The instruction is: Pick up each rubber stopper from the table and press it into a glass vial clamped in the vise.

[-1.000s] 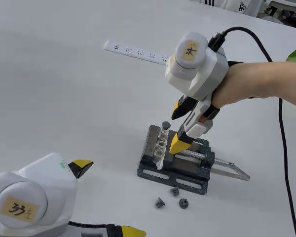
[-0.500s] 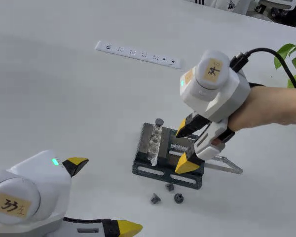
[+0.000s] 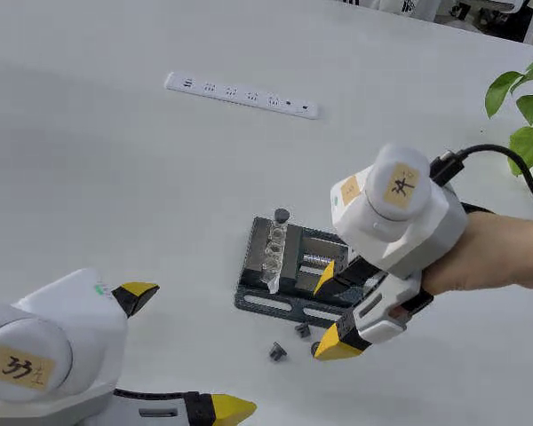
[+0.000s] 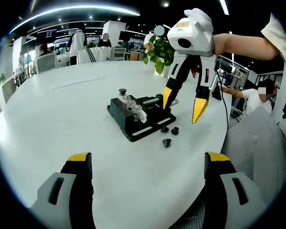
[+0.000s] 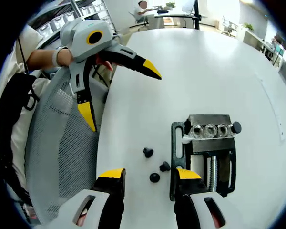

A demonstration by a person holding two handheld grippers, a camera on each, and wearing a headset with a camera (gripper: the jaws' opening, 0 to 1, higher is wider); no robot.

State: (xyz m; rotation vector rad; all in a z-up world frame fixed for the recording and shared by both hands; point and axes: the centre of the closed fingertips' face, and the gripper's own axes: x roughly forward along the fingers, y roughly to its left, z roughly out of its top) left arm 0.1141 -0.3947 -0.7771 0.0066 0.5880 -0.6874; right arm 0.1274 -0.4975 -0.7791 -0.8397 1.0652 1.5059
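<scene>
A black vise [image 3: 265, 303] clamps a row of glass vials [image 3: 273, 253]. The far vial carries a grey stopper [image 3: 282, 215]; the others stand uncapped. Loose grey stoppers [image 3: 277, 351] lie on the white table just in front of the vise, three of them in the right gripper view [image 5: 154, 177]. My right gripper [image 3: 331, 311] hangs open over the vise's near corner and those stoppers, with nothing between its fingers. My left gripper [image 3: 182, 352] waits open at the near left, well apart from the vise [image 4: 128, 119]. The right gripper [image 4: 183, 106] hovers above the stoppers [image 4: 167, 142].
A white power strip [image 3: 240, 95] lies far back on the table. A green plant [image 3: 524, 106] stands at the right edge, with a black cable [image 3: 506, 160] running to the right gripper. A mesh chair [image 5: 62, 157] sits beside the table's near edge.
My right gripper has come away from above the vials, moving nearer and lower to hang over the loose stoppers. The left gripper has stayed put.
</scene>
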